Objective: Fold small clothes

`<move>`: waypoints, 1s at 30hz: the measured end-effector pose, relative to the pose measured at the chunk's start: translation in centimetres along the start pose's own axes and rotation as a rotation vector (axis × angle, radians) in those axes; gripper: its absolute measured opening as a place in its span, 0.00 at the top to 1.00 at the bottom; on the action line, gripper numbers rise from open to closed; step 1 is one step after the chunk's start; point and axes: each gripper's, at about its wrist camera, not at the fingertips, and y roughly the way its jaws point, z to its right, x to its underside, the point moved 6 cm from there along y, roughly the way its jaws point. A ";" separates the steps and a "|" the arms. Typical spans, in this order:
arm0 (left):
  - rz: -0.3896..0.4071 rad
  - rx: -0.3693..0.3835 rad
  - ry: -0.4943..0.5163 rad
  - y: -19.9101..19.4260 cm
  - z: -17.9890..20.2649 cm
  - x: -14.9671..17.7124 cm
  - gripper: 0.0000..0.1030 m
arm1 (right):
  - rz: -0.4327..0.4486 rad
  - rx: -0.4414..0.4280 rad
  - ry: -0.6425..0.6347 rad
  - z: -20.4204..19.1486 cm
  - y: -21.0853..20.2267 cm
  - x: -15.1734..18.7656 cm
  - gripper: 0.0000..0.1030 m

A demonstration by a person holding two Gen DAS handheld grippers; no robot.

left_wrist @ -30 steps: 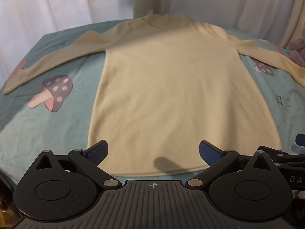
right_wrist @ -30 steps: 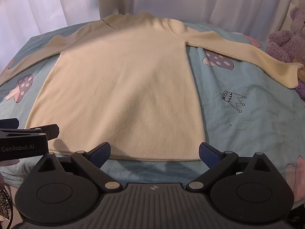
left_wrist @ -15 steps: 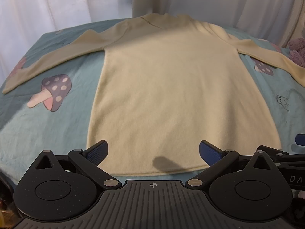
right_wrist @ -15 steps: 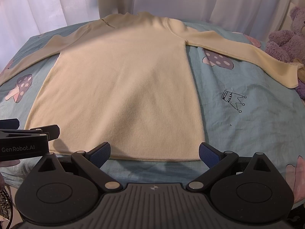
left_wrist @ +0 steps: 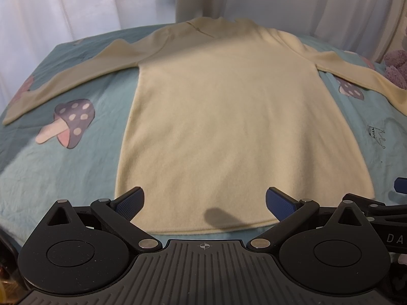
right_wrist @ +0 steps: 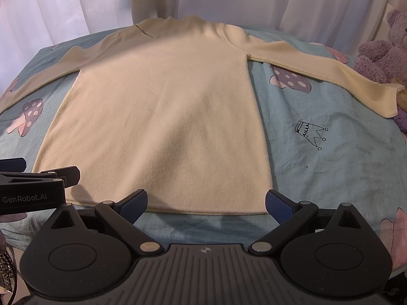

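Right, big teal bedsheet [right_wrist: 330, 157] underneath, cream sweater [left_wrist: 229, 117] spread flat on it, sleeves out, ready for folding. Left gripper [left_wrist: 203, 200] and right gripper [right_wrist: 206, 202] hover at the hem, fingers wide apart, holding nothing.

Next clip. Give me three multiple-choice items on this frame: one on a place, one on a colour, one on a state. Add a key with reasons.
1. The purple teddy sits where?
A. by the right sleeve's cuff
B. on the sweater's hem
C. by the left sleeve

2. What colour is the sweater?
A. navy
B. cream
C. red

3. How are the left tool and right tool?
A. both open, holding nothing
B. both shut on the hem
C. left shut, right open

Key: 1 A, the teddy lies beside the right sleeve end; 2 B, pale cream against the teal sheet; 3 A, the fingers stand wide apart, nothing between them.
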 end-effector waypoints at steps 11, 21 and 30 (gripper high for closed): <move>-0.006 0.000 0.002 0.0 0.0 0.0 0.00 | -0.002 0.002 -0.002 0.0 0.0 0.0 0.04; -0.012 0.002 -0.001 0.3 -0.3 -0.1 0.00 | -0.008 0.000 -0.003 -0.2 0.1 -0.1 0.04; -0.022 0.003 -0.002 0.5 -0.4 -0.2 0.00 | -0.013 -0.008 0.000 -0.1 0.4 -0.1 0.04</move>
